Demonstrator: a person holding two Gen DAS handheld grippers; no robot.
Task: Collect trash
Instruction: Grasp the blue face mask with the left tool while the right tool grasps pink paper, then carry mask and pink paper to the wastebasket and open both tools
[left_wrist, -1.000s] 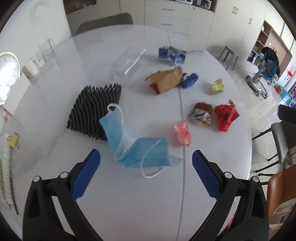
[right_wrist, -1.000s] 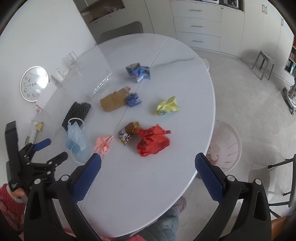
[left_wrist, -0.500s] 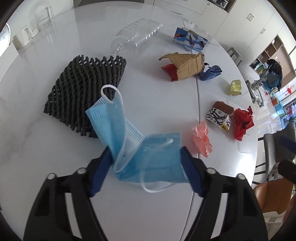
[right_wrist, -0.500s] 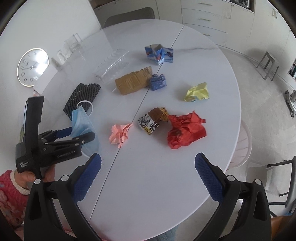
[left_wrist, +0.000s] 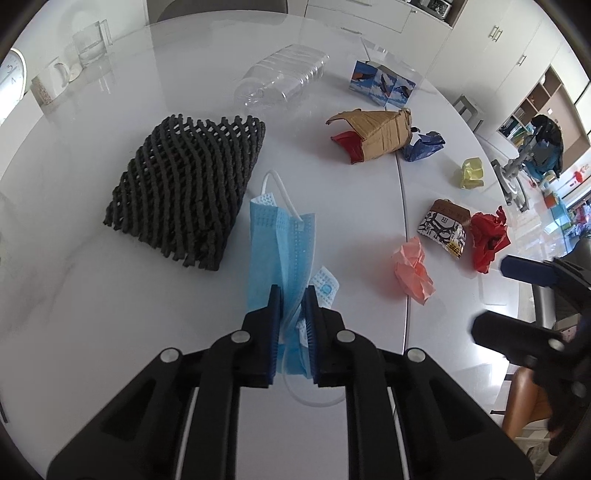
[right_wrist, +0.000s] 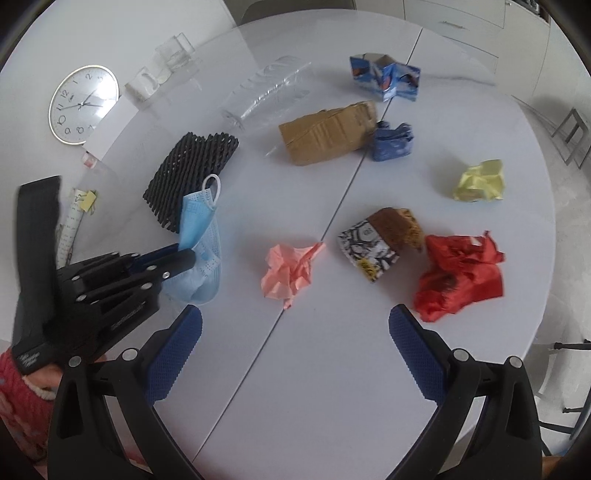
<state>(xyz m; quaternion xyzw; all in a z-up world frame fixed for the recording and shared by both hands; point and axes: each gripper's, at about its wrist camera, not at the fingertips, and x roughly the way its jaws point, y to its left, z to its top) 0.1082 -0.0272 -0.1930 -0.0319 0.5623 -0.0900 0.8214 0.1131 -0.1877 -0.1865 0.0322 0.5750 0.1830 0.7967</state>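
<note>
My left gripper (left_wrist: 292, 295) is shut on a blue face mask (left_wrist: 280, 236), which hangs crumpled from the jaws; it also shows in the right wrist view (right_wrist: 201, 240), held by the left gripper (right_wrist: 184, 256) just off the white table (right_wrist: 332, 369). My right gripper (right_wrist: 293, 328) is open and empty above the table's near part, close to a pink paper ball (right_wrist: 290, 271). Other trash on the table: a red wrapper (right_wrist: 460, 271), a black-and-white snack pack (right_wrist: 380, 245), a yellow paper ball (right_wrist: 480, 181), a brown cardboard box (right_wrist: 327, 133).
A black foam net (left_wrist: 188, 188) lies left of the mask. A clear plastic bottle (left_wrist: 284, 79), a blue crumpled wrapper (left_wrist: 423, 146) and a blue picture carton (left_wrist: 382, 85) lie farther back. A clock (right_wrist: 83, 103) and glass items (right_wrist: 173, 55) sit at the table's left edge.
My left gripper closed on the blue mask and lifted it, bunching it up. My right gripper moved in closer over the table toward the pink paper ball.
</note>
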